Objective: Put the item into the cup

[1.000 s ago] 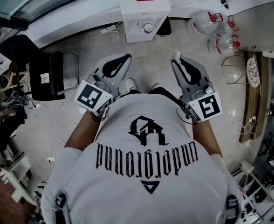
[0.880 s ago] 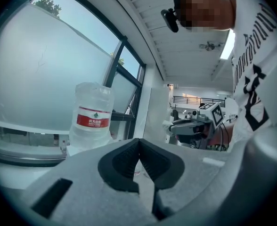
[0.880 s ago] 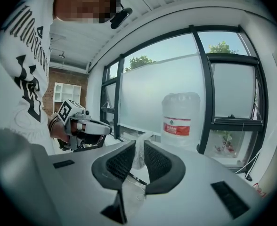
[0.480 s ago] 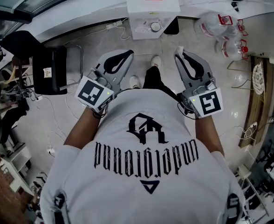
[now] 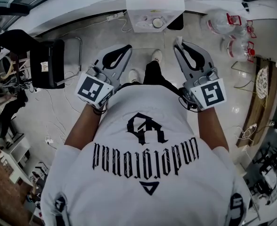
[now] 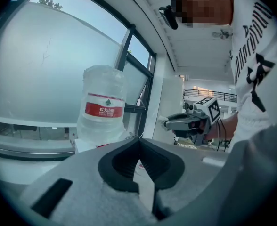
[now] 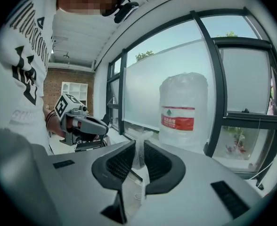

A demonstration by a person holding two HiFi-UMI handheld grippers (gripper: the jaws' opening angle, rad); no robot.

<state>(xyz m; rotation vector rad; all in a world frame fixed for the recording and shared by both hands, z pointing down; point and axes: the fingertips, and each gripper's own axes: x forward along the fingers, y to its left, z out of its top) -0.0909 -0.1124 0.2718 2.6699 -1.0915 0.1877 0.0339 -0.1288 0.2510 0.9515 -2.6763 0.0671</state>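
right gripper view showed right tongs (image 7: 139, 142) pinching a crumpled white scrap (image 7: 139, 152), likely for carrying; left tongs (image 6: 139, 140) were together, empty.

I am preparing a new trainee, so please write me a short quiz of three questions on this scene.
1. True or false: the left gripper holds an item.
2. What does the right gripper clamp? A) a small white item B) a red cup C) nothing
3. Fill in: the big water bottle wears a ____ label.
Key: 1 false; 2 A; 3 red.
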